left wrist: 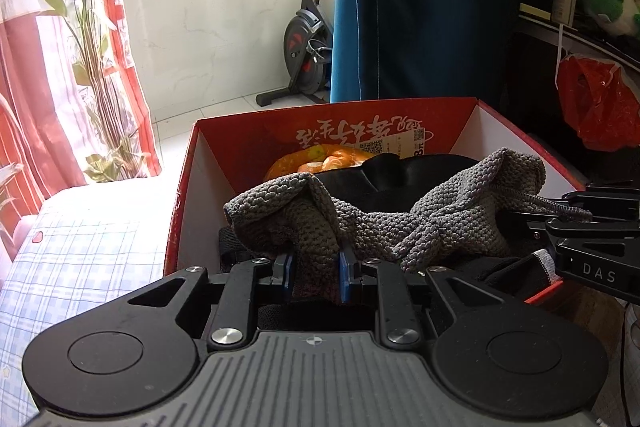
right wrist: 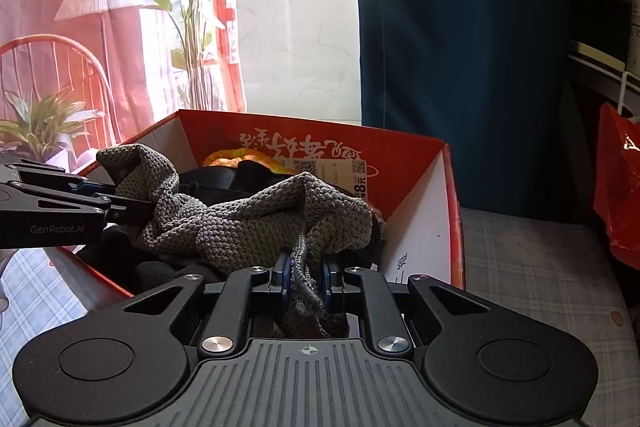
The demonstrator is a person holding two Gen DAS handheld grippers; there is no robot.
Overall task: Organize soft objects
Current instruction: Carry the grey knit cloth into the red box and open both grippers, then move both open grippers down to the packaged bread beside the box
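Observation:
A grey knitted cloth [left wrist: 404, 219] hangs stretched between both grippers over an open red cardboard box [left wrist: 188, 187]. My left gripper [left wrist: 316, 275] is shut on the cloth's left end, blue pads pressing the fabric. In the right wrist view the same grey knitted cloth [right wrist: 256, 223] runs from my right gripper [right wrist: 306, 281], shut on its other end and a cord, across to the left gripper [right wrist: 132, 209]. The right gripper [left wrist: 576, 217] shows at the left wrist view's right edge. Inside the red box [right wrist: 452, 195] lie black fabric [left wrist: 396, 171] and an orange soft item [left wrist: 316, 161].
The box rests on a blue checked bedsheet [left wrist: 88, 247]. A red-and-white curtain [left wrist: 24, 87], a tall plant [left wrist: 92, 39], an exercise bike [left wrist: 308, 39] and a blue curtain [left wrist: 420, 7] stand beyond. A red plastic bag [left wrist: 596, 103] hangs by cluttered shelves at right.

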